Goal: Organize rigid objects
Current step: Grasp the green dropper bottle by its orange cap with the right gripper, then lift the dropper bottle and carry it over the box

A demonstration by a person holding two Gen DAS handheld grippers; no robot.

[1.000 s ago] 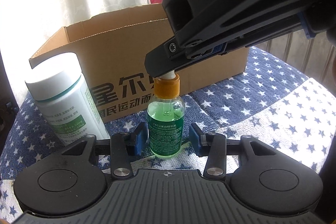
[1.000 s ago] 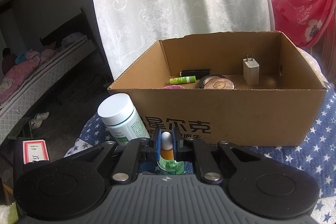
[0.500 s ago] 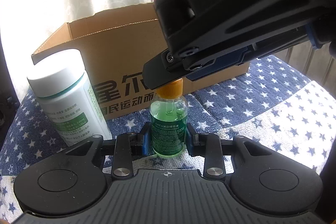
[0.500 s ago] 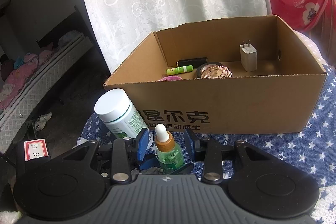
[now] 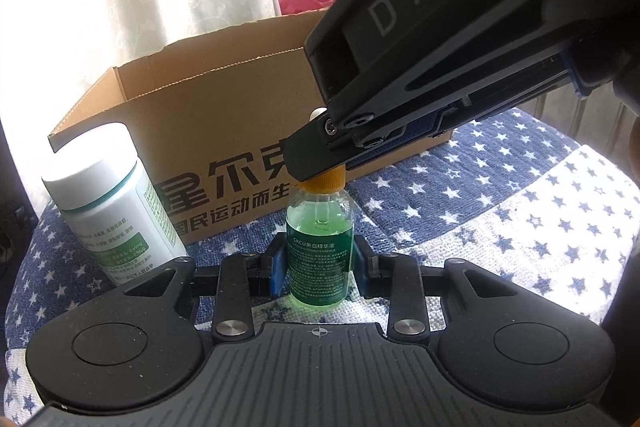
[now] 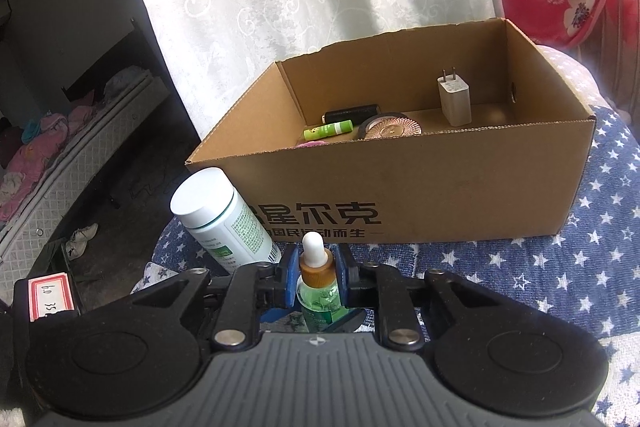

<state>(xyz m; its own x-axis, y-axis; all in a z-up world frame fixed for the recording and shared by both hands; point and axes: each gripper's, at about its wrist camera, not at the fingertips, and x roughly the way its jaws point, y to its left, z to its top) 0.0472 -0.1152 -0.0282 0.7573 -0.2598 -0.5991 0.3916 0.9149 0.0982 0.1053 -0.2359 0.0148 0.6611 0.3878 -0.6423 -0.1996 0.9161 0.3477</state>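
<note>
A small green dropper bottle [image 5: 319,255] with an orange collar and white bulb stands upright on the star-print cloth, in front of a cardboard box [image 5: 224,131]. My left gripper [image 5: 319,261] is shut on the bottle's body, blue pads against both sides. My right gripper [image 6: 317,281] reaches over from the right and its pads close on the bottle's shoulder and collar [image 6: 316,269]. A white pill bottle [image 5: 114,203] stands to the left, also in the right wrist view [image 6: 224,217].
The open box [image 6: 400,187] holds a white charger [image 6: 454,99], a green tube [image 6: 328,129], a black cylinder [image 6: 352,115] and a round copper-coloured compact [image 6: 394,129]. A white curtain and red floral cloth hang behind. A bed lies at the far left.
The left gripper closed from open onto the bottle's body. The right gripper let go of the bulb, opened, then closed again lower, on the collar and shoulder.
</note>
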